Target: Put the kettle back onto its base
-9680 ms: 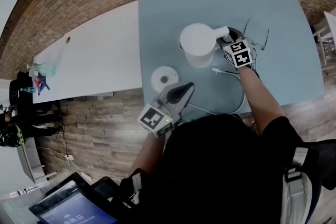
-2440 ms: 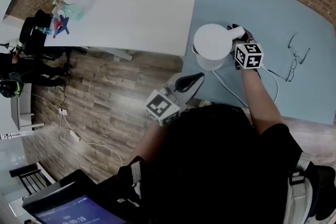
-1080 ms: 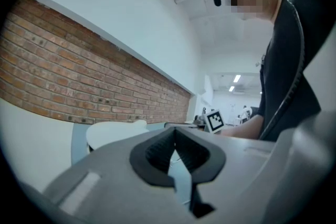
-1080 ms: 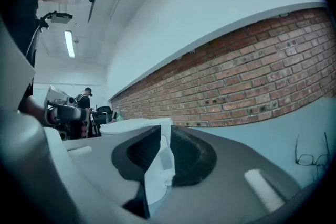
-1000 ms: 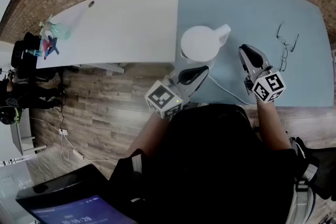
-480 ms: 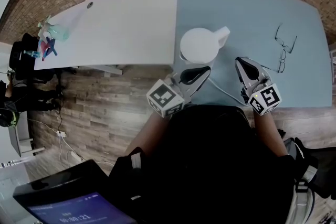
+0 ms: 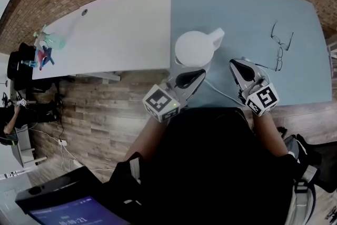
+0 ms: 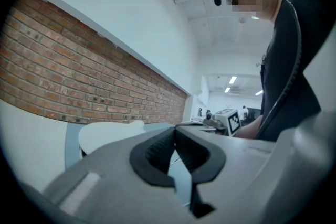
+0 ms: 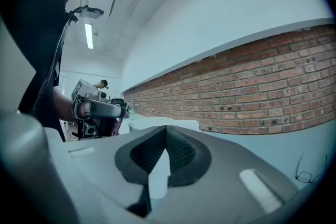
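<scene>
- Left gripper is clenched on nothing. It hangs level at the table edge, just beside the kettle. It looks idle, with no job here.
- Right gripper is also clamped shut and empty. It is near the handle but clear of it, so it holds nothing.
- A cable runs along the table between the two grippers and goes in under the kettle. That is probably the feed to the base.
- The kettle stands upright on the blue part of the table, near the front edge, handle pointing far-right.
- No base shows beside it, so the kettle is likely seated on it. The task looks done.
- The kettle is closed on top, so I can't tell what is inside.
- Glasses lie further right, well apart, out of the way.
- A bottle stands at the far left end of the white tabletop.
</scene>
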Demonstrator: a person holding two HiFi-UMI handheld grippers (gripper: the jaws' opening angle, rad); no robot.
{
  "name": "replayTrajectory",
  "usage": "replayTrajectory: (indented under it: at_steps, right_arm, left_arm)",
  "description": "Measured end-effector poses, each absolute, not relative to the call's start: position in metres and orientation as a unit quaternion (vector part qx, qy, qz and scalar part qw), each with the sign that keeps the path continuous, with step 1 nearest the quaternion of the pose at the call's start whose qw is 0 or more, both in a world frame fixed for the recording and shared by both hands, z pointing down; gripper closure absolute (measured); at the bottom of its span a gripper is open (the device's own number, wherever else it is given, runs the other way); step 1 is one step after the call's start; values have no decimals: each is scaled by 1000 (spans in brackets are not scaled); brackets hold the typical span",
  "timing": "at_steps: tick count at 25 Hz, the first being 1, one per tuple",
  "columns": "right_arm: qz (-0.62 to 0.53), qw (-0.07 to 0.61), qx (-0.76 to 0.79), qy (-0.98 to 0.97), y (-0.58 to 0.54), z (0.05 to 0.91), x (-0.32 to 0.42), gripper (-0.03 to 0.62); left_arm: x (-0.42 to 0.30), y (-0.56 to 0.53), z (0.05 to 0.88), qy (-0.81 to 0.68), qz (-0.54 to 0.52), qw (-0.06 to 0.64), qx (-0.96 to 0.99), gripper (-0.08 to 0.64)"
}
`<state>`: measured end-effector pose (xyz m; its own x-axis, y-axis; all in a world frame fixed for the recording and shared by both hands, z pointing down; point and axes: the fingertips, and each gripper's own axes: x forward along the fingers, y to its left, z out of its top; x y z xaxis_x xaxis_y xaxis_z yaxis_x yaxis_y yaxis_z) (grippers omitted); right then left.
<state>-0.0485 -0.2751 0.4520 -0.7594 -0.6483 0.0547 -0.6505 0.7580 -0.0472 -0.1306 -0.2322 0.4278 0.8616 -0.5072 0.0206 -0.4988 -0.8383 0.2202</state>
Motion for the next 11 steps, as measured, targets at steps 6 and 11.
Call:
replayTrajectory:
  at_steps: [6, 11]
  right_arm:
    - [32, 24, 342, -939, -268, 455, -51, 589]
    - [21, 29, 335, -941, -269, 456, -59, 589]
  left_arm:
    - [-131, -230, 429, -259, -18, 109, 960, 557]
    - [-139, -231, 427, -261, -19, 105, 959, 555]
